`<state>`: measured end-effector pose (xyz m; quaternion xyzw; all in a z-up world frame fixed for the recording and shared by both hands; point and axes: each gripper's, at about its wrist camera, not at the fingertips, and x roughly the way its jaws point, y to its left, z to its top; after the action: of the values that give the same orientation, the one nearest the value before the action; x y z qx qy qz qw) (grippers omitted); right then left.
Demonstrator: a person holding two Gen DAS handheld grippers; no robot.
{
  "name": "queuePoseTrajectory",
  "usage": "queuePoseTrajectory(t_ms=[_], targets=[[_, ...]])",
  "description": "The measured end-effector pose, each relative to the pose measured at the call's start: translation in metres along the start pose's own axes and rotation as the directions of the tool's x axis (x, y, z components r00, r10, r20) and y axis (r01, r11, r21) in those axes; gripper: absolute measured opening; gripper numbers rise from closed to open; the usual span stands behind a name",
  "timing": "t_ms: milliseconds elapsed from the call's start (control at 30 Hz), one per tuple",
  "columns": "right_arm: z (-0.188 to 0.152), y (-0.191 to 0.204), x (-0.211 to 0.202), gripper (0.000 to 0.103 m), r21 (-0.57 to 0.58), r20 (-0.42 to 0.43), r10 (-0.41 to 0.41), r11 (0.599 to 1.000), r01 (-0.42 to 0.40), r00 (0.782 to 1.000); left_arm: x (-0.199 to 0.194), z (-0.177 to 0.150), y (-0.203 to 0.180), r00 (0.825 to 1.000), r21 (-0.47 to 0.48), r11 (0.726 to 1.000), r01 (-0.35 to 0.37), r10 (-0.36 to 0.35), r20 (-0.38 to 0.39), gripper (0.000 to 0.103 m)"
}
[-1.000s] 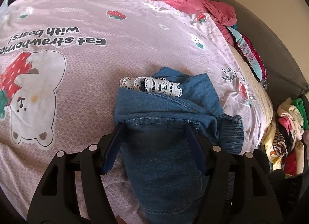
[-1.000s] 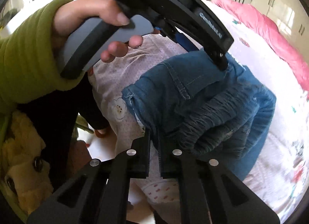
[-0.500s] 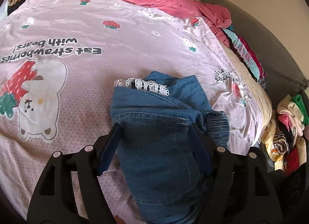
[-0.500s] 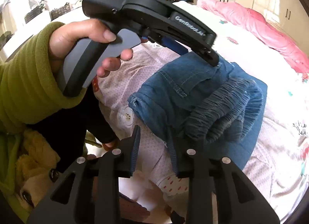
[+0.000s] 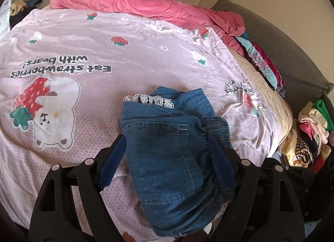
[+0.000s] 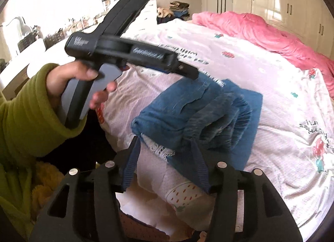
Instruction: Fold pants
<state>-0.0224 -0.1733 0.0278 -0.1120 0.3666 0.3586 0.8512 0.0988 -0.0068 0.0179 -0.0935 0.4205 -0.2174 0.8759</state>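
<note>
Blue denim pants [image 5: 167,150], folded thick, white lace trim [image 5: 150,100] peeking out, lying near the edge of a pink strawberry-print bedsheet [image 5: 104,54]. Rumpled pink quilt [image 5: 135,6] behind, white wardrobes [image 6: 292,2] beyond. Left gripper [image 5: 167,156] spread wide astride the bundle; right gripper [image 6: 165,158] wide too, gripping nothing.

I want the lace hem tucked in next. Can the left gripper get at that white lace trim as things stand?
Probably yes. The left gripper is open, its jaws straddling the folded denim pants, and the white lace trim peeks out just beyond them at the far edge, uncovered. Nothing blocks the way; it would have to pass over the bundle.
</note>
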Motion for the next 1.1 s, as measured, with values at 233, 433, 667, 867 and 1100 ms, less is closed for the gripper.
queuePoseTrajectory(t_ms=[233,433,667,867,1100], targets=[[0.004,-0.012,-0.012,0.055,0.063,0.055,-0.047,0.997,0.043,0.997,-0.018,-0.002,-0.004,0.999,0.013,1.000,-0.004,0.004,0.038,0.081],[0.005,-0.037,-0.024,0.068,0.176,0.093,-0.136,0.977,0.118,0.986,-0.029,-0.005,-0.009,0.999,0.023,1.000,-0.005,0.004,0.053,0.087],[-0.002,-0.063,-0.033,0.068,0.262,0.086,-0.240,0.942,0.211,0.967,-0.035,-0.008,-0.011,0.998,0.033,0.999,-0.025,0.023,0.064,0.093],[-0.008,-0.078,-0.033,0.068,0.307,0.052,-0.271,0.920,0.243,0.961,-0.029,-0.015,-0.007,0.998,0.027,0.999,-0.040,0.039,0.045,0.093],[-0.013,-0.097,-0.019,0.068,0.371,-0.001,-0.263,0.896,0.245,0.965,-0.013,-0.024,0.007,0.998,-0.004,0.998,-0.056,0.056,-0.001,0.093]])
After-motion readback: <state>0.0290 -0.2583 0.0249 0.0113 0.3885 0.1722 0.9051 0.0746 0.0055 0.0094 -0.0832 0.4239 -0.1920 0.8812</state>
